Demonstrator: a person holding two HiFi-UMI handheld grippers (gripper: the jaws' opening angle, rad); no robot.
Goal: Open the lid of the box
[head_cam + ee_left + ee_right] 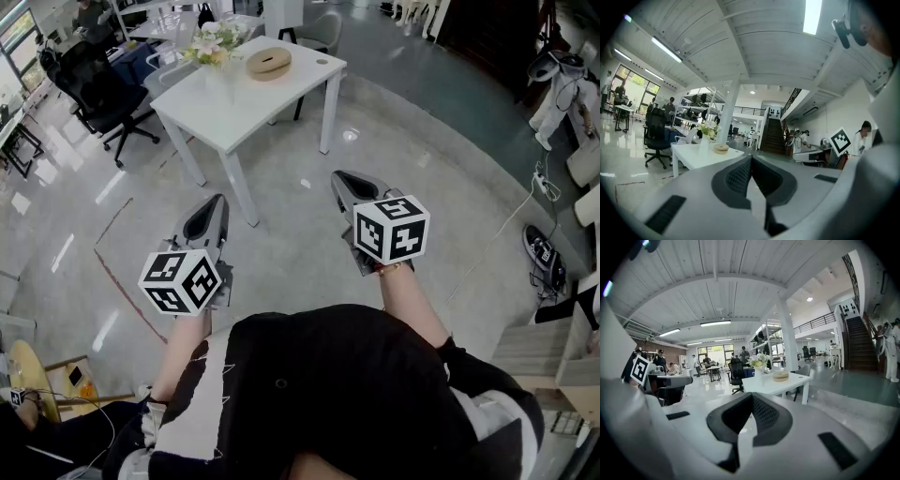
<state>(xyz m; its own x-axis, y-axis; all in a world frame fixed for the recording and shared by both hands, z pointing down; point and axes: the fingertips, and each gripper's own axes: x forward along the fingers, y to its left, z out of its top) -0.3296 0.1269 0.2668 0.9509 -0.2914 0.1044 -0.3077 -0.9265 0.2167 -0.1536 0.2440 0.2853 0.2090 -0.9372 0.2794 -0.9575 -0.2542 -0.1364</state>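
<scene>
**Tools.** Your left tool (751,157) has its jaws brought together at the tips, with nothing between them. Your right tool (751,395) is likewise closed and empty. Both are held out in front of your body at about waist level, pointing ahead and a little downward, over bare floor (300,234).

**Task item.** The round wooden box (268,71) stands on the white counter (281,98) ahead of you, well apart from both tools. Its lid (269,58) is seated, with a slot visible in the top. A vase of flowers (217,49) stands just beside the box on the left. An office chair (98,89) sits off the counter's left side.

**Assessment.** The task has not begun; the approach is the step in hand.

**Recommendations.**
- Walk up to the counter's near edge before reaching, so that neither arm is stretched.
- Spread the jaws of both tools before arrival; closed jaws can grip nothing.
- The box looks light and may slide. Steady its wall with one tool and take the lid's rim with the other.
- Lift the lid straight up, and keep the working tool on the side away from the vase, which appears easy to tip.
</scene>
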